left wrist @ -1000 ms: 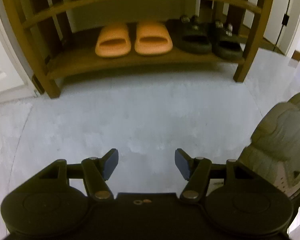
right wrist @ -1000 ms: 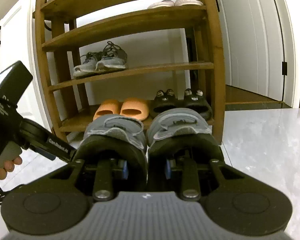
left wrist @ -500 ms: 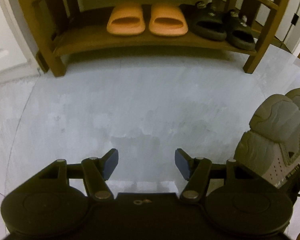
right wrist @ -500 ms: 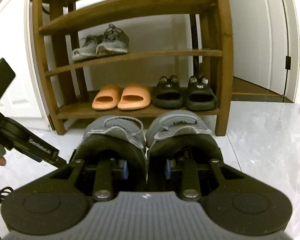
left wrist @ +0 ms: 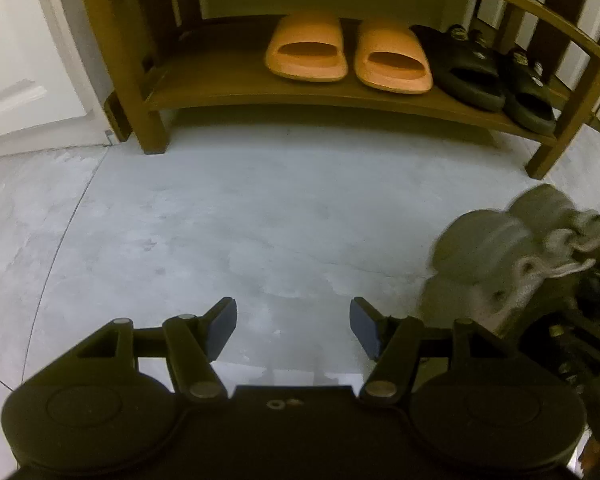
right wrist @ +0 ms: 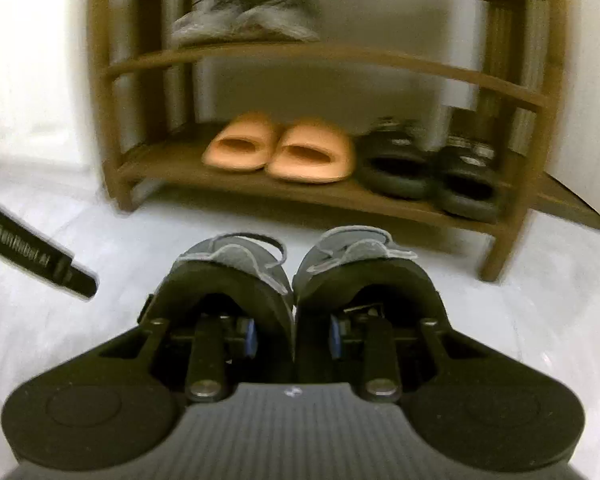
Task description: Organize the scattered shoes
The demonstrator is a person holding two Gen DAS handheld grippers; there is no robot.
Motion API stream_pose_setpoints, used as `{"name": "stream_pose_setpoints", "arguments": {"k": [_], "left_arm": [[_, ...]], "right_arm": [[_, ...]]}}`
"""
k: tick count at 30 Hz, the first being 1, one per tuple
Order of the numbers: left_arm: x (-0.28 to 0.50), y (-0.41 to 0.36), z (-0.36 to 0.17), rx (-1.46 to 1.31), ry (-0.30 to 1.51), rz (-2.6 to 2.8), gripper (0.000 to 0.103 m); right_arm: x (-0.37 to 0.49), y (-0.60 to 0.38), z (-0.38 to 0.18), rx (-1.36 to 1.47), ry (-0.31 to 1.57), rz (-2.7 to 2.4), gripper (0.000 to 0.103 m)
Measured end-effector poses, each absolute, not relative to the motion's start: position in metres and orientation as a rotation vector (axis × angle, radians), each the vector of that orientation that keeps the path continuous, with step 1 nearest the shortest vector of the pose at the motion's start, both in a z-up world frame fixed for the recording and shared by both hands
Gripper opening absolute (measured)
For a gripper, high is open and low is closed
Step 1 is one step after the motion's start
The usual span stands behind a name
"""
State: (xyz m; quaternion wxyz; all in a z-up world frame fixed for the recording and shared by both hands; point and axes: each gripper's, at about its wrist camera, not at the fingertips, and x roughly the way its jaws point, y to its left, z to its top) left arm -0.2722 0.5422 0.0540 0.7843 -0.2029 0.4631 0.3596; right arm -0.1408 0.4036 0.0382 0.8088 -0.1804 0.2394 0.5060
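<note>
Pale marbled floor (left wrist: 204, 216) runs up to a wooden shoe rack (right wrist: 112, 128), and this is where the action is. Start with the right gripper (right wrist: 292, 332): its fingers (right wrist: 249, 334) are tucked inside the collars of a pair of grey sneakers (right wrist: 236, 256), clamping the two inner walls together, so both shoes hang as one bundle, toes pointing at the rack. In the left wrist view that same pair shows as a blurred grey lump at the right edge. The left gripper (left wrist: 292, 328) hovers low over bare floor, jaws spread wide, gripping nothing. My read: the pair is on its way to a shelf. To do it well, keep the pinch firm, keep the soles level, aim for a free stretch of board, and lower until the soles rest before letting go; the shoes look soft-walled, so they may sag or twist out. Now the rack itself: the bottom shelf (left wrist: 228, 84) holds orange slides (left wrist: 306, 54) just beside black sandals (left wrist: 466, 66) on the right, with spare board at its left end. The shelf above (right wrist: 340, 58) carries a pair of grey trainers (right wrist: 246, 12), blurred.
</note>
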Motion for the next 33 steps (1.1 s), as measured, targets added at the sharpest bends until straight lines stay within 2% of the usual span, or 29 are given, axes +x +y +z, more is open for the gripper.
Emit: {"name": "stream_pose_setpoints", "arguments": {"k": [10,15,19,21,22,23,25,29,33], "left_arm": [[-0.320,0.562,0.033,-0.494,1.128,0.823,0.062],[-0.370,0.560,0.020,-0.538,1.218,0.903,0.062],[-0.412,0.561,0.009,-0.635,1.240,1.000,0.062],[-0.421,0.565,0.006,-0.677,1.235,1.030,0.062],[-0.424,0.567,0.005,-0.694,1.231,1.042,0.062],[-0.424,0.569,0.006,-0.698,1.227,1.040,0.062],[-0.418,0.570,0.009,-0.675,1.216,1.032,0.062],[-0.400,0.571,0.021,-0.595,1.168,1.004,0.062],[-0.376,0.563,0.035,-0.508,1.138,0.930,0.062]], "right_arm": [[-0.193,0.464,0.022,-0.732,0.451,1.500,0.036],[-0.239,0.481,0.001,-0.870,0.522,1.604,0.036],[-0.281,0.481,-0.017,-1.043,0.434,1.681,0.037],[-0.289,0.481,-0.019,-1.077,0.415,1.672,0.043],[-0.292,0.482,-0.018,-1.091,0.410,1.638,0.054],[-0.293,0.483,-0.015,-1.101,0.406,1.603,0.070],[-0.294,0.485,-0.009,-1.119,0.397,1.539,0.084],[-0.277,0.471,0.024,-1.073,0.436,1.500,0.084],[-0.246,0.425,0.060,-0.776,0.520,1.402,0.085]]}}
